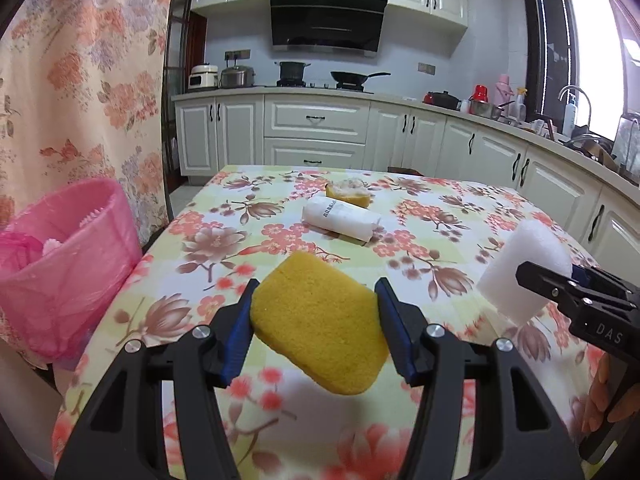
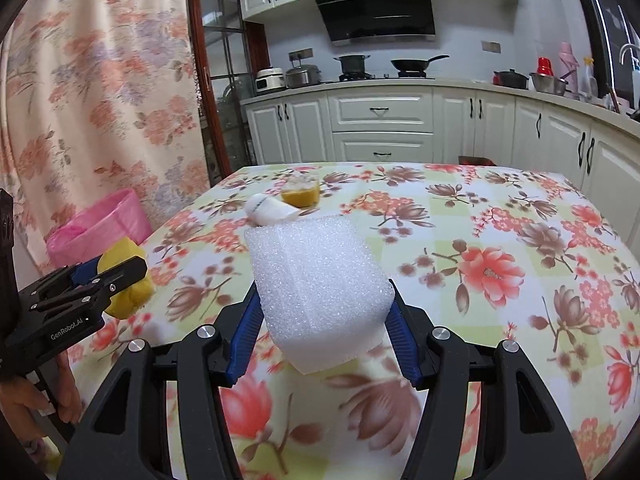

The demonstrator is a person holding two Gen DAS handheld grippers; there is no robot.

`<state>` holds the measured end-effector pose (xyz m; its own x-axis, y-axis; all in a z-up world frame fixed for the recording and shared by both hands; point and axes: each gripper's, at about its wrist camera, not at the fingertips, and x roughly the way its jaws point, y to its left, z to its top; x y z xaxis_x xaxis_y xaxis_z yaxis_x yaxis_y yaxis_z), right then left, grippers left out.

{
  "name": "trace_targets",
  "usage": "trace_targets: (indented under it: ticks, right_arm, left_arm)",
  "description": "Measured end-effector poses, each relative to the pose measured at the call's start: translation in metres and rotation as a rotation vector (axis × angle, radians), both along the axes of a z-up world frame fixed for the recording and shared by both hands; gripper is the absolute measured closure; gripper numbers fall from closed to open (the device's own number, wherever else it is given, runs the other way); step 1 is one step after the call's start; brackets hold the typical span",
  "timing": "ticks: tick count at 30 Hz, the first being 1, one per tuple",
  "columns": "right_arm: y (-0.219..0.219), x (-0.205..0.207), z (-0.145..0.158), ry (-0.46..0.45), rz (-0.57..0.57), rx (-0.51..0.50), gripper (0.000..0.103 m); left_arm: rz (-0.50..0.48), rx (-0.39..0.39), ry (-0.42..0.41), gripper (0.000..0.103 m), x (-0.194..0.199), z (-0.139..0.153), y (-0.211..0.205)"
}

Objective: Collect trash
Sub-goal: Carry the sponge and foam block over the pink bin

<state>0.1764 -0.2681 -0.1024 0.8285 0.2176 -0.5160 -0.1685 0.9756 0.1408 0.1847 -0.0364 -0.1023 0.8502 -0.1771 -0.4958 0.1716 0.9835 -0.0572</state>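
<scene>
White kitchen cabinets stand behind a desk (image 1: 460, 216) under a glossy floral cloth, with a pink-lined bin (image 1: 60, 264) just off its left edge. Above the near edge, the right gripper (image 2: 322, 336) has its jaws clamped on a white, bubbly foam block (image 2: 316, 280), and the left gripper (image 1: 316, 332) squeezes a porous yellow sponge (image 1: 316, 320). Near the far edge lie a white paper roll (image 1: 340, 220) and a yellow fruit rind (image 1: 348, 194).

a floral tablecloth (image 1: 440, 216) covers the table. behind it, a black wok (image 1: 352, 77) and pot (image 1: 293, 70) sit under a range hood (image 1: 326, 16); floral curtain (image 1: 80, 80) at left.
</scene>
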Motion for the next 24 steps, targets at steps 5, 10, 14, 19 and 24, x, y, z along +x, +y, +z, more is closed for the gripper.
trace_targets:
  ticks: [5, 10, 14, 19, 24]
  right_arm:
    - [0.006, -0.013, 0.002, -0.014, 0.019, -0.007, 0.046]
    - [0.017, -0.025, 0.002, -0.014, 0.056, -0.017, 0.046]
    - [0.033, -0.032, 0.0, -0.01, 0.097, -0.03, 0.046]
    - [0.052, -0.037, 0.004, -0.023, 0.137, -0.045, 0.046]
    - [0.072, -0.038, 0.008, -0.03, 0.179, -0.056, 0.046]
  left_arm:
    - [-0.009, 0.019, -0.031, 0.047, -0.025, -0.001, 0.003]
    - [-0.013, 0.03, -0.052, 0.047, -0.042, -0.002, 0.006]
    - [-0.004, 0.034, -0.068, 0.047, -0.054, 0.0, 0.015]
    - [0.02, 0.044, -0.095, 0.047, -0.068, 0.003, 0.031]
    - [0.046, 0.054, -0.109, 0.047, -0.08, 0.003, 0.047]
